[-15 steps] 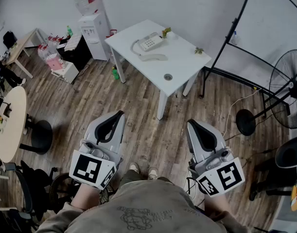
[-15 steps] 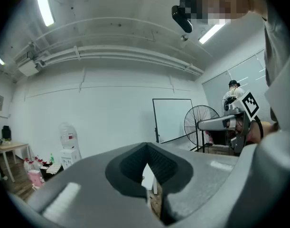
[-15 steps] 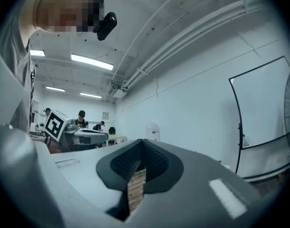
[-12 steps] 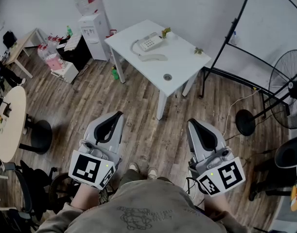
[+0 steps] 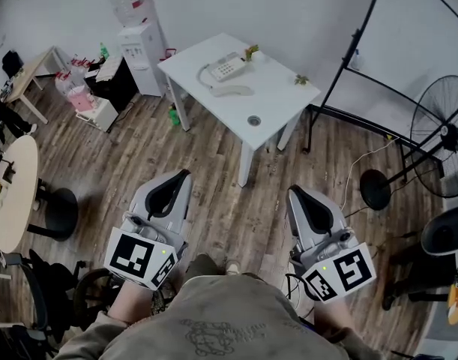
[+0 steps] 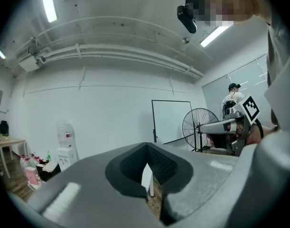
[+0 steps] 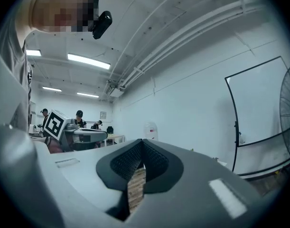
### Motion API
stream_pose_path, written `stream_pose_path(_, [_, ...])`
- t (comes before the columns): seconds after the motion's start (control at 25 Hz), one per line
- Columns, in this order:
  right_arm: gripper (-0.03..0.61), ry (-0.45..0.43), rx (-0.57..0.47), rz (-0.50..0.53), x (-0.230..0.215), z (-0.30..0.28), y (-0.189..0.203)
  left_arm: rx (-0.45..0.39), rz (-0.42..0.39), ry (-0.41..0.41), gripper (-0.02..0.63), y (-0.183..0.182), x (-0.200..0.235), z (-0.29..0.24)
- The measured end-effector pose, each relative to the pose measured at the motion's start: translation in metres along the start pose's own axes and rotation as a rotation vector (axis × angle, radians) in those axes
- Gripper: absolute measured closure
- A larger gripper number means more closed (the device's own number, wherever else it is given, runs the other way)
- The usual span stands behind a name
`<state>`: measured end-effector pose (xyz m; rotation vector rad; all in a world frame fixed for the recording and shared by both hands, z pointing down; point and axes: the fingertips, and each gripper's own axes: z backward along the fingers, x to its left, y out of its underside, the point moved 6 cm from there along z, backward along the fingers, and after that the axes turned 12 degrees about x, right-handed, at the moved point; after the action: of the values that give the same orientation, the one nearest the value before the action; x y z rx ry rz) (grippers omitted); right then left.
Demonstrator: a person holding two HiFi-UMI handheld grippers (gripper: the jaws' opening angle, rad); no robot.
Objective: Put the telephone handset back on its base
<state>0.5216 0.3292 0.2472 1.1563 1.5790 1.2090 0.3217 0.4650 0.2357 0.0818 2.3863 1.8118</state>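
The white telephone base [image 5: 229,67] sits on a white table [image 5: 277,96] far ahead, across the wooden floor. The handset [image 5: 232,91] lies off the base on the tabletop just in front of it, joined to it by a curled cord. My left gripper [image 5: 184,177] and right gripper [image 5: 294,192] are held low near my body, well short of the table. Both are shut with nothing between the jaws. In the left gripper view [image 6: 147,148] and the right gripper view [image 7: 142,144], each pair of jaws meets at a thin slit, pointing out into the room.
A water dispenser [image 5: 141,47] stands left of the table, with a green bottle [image 5: 172,115] on the floor by a table leg. A whiteboard frame [image 5: 348,58] and a standing fan [image 5: 441,137] are on the right. A round table [image 5: 11,193] and black stool [image 5: 61,212] are at left.
The head view has shifted slightly, so the table sits a little further left and up. Both grippers stay shut in about the same place.
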Motion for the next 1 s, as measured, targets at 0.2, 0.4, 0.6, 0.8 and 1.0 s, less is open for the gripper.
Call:
stream_pose_path(0.2, [0.549,-0.01,0.011,0.004,-0.005,-0.006,0.001,-0.013,0.016,-0.075,0.499,0.0,0.009,0.001])
stream_pose_path(0.4, [0.549,-0.014,0.017,-0.003,-0.007,-0.022,0.002,0.019,0.014,-0.068,0.425,0.007,0.024,-0.002])
stream_pose_path(0.6, [0.549,-0.006,0.028,-0.005,-0.011,-0.05,-0.001,0.025,0.006,-0.064,0.425,0.01,0.047,-0.013])
stream_pose_path(0.8, [0.549,0.008,0.05,-0.009,-0.019,-0.095,-0.003,0.039,0.026,-0.067,0.425,0.019,0.084,-0.034])
stream_pose_path(1.0, [0.549,0.023,0.065,-0.005,-0.025,-0.157,-0.015,0.048,0.037,-0.051,0.424,0.021,0.14,-0.064])
